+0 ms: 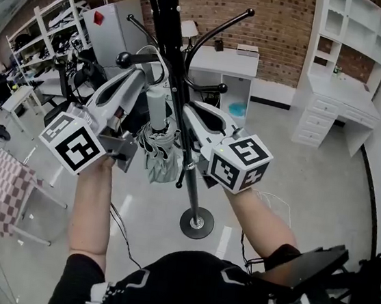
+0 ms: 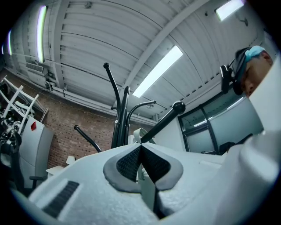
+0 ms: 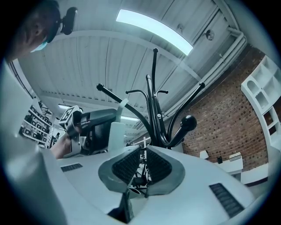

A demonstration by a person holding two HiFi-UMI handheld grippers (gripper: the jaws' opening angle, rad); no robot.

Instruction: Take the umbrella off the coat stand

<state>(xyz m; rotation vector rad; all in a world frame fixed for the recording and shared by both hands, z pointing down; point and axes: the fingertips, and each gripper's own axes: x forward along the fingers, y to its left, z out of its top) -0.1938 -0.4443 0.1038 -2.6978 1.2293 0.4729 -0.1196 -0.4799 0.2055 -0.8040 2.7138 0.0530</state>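
Observation:
A black coat stand (image 1: pixel 179 78) with curved hooks rises in front of me. A folded grey-green umbrella (image 1: pixel 161 152) hangs beside its pole, with a white handle (image 1: pixel 156 107) and a pale strap loop (image 1: pixel 162 60) up by a hook. My left gripper (image 1: pixel 146 71) is at that loop, shut, and a pale strip of strap (image 2: pixel 137 134) shows right at its closed pads (image 2: pixel 127 163). In the right gripper view the left gripper (image 3: pixel 92 127) sits by the handle (image 3: pixel 115 137). My right gripper (image 1: pixel 191 109) is next to the pole; its jaws stand a narrow slit apart with nothing gripped.
The stand's round base (image 1: pixel 196 223) rests on the grey floor just ahead of me. A checked chair (image 1: pixel 4 183) is at the left, a white desk (image 1: pixel 223 62) behind, and white shelving with drawers (image 1: pixel 342 70) at the right. A ball-tipped hook (image 3: pixel 189 123) juts close to the right gripper.

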